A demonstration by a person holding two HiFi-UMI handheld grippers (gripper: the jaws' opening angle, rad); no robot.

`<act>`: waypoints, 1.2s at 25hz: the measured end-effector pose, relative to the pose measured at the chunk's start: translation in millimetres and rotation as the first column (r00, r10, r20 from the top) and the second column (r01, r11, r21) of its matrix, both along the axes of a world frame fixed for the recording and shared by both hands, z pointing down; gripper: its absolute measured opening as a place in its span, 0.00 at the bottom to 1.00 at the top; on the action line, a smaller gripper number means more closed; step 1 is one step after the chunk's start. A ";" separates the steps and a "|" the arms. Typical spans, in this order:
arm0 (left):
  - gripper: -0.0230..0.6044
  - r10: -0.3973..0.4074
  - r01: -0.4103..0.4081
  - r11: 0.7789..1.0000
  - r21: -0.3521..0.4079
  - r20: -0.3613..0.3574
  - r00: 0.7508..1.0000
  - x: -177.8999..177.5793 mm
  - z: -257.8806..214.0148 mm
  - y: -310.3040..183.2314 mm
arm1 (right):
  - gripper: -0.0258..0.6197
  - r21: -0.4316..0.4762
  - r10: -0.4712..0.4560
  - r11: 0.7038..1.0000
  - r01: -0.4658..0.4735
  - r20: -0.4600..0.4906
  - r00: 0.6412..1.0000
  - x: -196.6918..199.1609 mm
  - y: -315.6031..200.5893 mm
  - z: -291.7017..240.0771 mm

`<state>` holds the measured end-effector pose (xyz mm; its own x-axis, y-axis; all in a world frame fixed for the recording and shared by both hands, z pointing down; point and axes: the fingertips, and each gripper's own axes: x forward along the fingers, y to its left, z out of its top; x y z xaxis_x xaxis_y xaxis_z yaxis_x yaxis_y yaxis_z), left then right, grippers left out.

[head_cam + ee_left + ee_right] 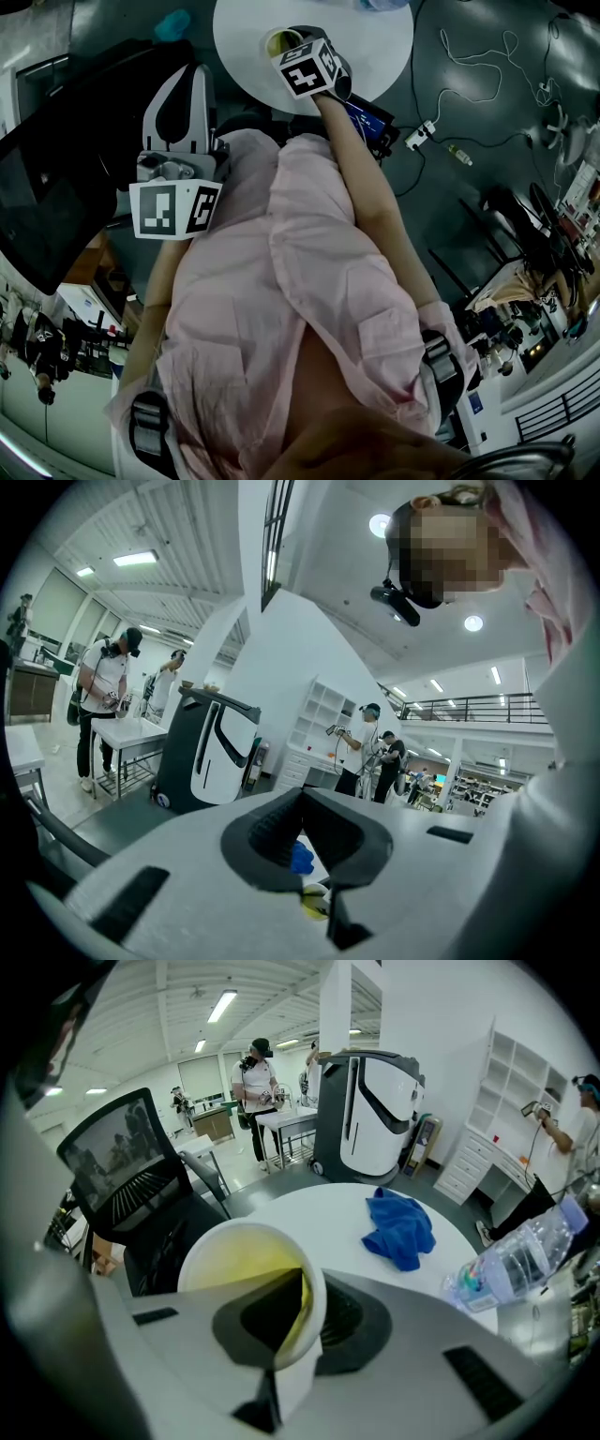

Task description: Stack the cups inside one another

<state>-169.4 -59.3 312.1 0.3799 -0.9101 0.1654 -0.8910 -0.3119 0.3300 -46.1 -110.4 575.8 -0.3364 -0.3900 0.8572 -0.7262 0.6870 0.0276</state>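
Close in at your left, your left gripper (302, 803) has its jaws pressed together with nothing between them. Your right gripper (314, 1288) pinches the wall of a white cup (234, 1260) with a yellow inside, one jaw inside the rim and one outside, over the near side of the round white table (309, 1204). Further back on the table lies a crumpled blue cloth (401, 1227), with a clear plastic bottle (511, 1260) towards the right edge. A black chair (131, 1185) stands beyond the table, at left.
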 end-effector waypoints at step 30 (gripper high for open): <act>0.06 0.000 0.000 1.000 0.008 0.004 1.000 0.0 0.6 2.2 | 0.33 0.015 0.002 1.000 -0.003 0.061 0.998 -7.4 3.7 0.8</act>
